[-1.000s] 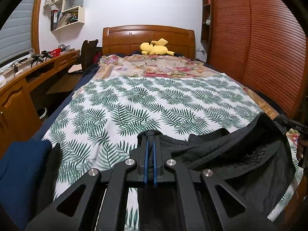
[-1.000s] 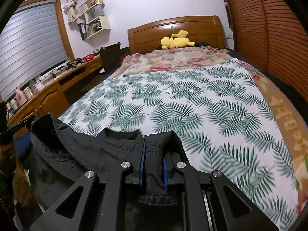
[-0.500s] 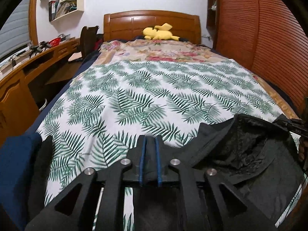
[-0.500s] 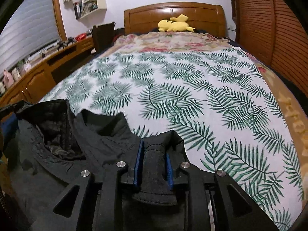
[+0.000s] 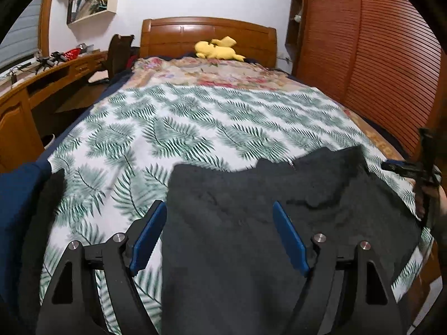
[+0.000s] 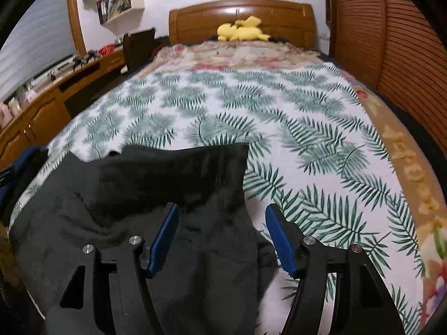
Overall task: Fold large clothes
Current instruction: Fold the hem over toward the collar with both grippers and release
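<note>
Your bed w/ the white, green-fern-print cotton cover (image 5: pixel 195 128) fills both views, running up to the curved brown wooden headboard (image 5: pixel 208 35). Right of it stands the slatted red-brown wooden wardrobe (image 5: pixel 385 64); left of it, the long brown wooden desk (image 5: pixel 42 83).

The task item, a big black fabric garment (image 5: pixel 237 223), lies spread on the near end of the bed cover, its far edge jagged against the fern print. In the left wrist view it reaches from about mid-frame to the right side; in the right wrist view it covers the lower left. A dark-blue cloth (image 5: pixel 16 195) sits at the near-left corner of the bed, beside the garment but apart from it.

Your left gripper (image 5: pixel 219 230) is over the garment, jaws opening and spread wide; black fabric lies btwn the blue pads but they don't press on it. Your right gripper (image 6: pixel 220 231) is over the garment's right edge, jaws opening too, fabric under the gap, pads clear of it.

A yellow plush toy (image 5: pixel 218 50) rests by the headboard, on the floral beige blanket (image 5: pixel 218 74).
</note>
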Demonstrator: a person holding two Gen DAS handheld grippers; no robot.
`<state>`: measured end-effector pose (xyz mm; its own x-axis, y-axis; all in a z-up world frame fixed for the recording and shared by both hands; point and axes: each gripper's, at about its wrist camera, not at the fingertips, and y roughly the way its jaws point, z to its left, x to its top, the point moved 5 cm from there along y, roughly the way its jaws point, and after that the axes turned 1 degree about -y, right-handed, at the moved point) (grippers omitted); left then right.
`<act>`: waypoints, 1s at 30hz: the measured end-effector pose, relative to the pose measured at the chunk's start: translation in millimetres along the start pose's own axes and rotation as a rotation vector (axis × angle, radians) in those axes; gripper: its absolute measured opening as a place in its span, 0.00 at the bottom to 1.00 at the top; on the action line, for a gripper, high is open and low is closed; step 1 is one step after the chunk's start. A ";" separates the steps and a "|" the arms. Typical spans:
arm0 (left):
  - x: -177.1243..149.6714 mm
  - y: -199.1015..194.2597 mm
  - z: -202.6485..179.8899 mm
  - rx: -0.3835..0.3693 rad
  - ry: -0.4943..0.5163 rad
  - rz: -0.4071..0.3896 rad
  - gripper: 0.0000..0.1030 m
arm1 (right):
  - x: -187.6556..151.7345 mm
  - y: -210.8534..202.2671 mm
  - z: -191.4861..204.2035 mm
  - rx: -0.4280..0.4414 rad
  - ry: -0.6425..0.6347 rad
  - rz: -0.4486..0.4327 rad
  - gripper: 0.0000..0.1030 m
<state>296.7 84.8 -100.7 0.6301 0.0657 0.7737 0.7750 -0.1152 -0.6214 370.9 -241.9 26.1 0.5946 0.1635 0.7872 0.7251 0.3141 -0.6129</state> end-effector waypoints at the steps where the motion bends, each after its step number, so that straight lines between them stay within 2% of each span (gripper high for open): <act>1: -4.7 0.6 -2.6 -0.005 0.003 0.006 0.77 | 1.7 5.3 0.9 -0.005 -0.003 0.015 0.64; 9: -27.2 3.4 -12.5 -0.022 0.029 0.045 0.77 | 29.8 66.2 -14.5 -0.009 0.057 0.120 0.64; 10: -29.0 3.2 -13.0 -0.021 0.029 0.047 0.77 | 30.8 73.5 -16.8 0.002 0.068 0.139 0.64; 12: -30.9 2.3 -13.8 -0.021 0.028 0.051 0.77 | 30.6 93.9 -17.4 0.115 0.114 0.212 0.64; 15: -33.5 -0.9 -15.3 -0.027 0.021 0.047 0.77 | 33.4 105.2 -12.8 0.158 0.093 0.235 0.44; 17: -34.3 -2.6 -15.3 -0.031 0.014 0.046 0.77 | 39.1 102.8 -7.5 0.152 0.057 0.214 0.20; 18: -34.7 -3.4 -15.5 -0.033 0.012 0.044 0.77 | 43.3 99.6 -4.9 0.154 0.039 0.192 0.16; 20: -34.5 -6.0 -15.7 -0.036 0.012 0.040 0.77 | 52.1 89.3 -2.2 0.130 0.010 0.122 0.12; 23: -33.2 -9.9 -16.5 -0.034 0.014 0.034 0.77 | 67.2 70.9 -8.1 0.016 0.023 -0.005 0.10; 24: -32.6 -12.4 -16.8 -0.033 0.015 0.030 0.77 | 68.5 70.0 -9.8 -0.005 0.034 -0.009 0.10; 26: -31.2 -16.4 -16.9 -0.030 0.015 0.025 0.77 | 65.4 79.0 -12.0 -0.033 0.069 0.056 0.10; 28: -30.1 -22.3 -17.1 -0.026 0.017 0.018 0.77 | 61.3 83.4 -7.0 -0.059 0.052 0.107 0.11; 30: -29.6 -26.7 -18.0 -0.028 0.017 0.014 0.77 | 59.3 79.2 0.1 -0.098 0.007 0.120 0.20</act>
<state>256.5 68.1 -104.7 0.6400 0.0469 0.7670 0.7642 -0.1433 -0.6289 463.6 -207.3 24.3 0.6810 0.1872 0.7079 0.6791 0.2001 -0.7062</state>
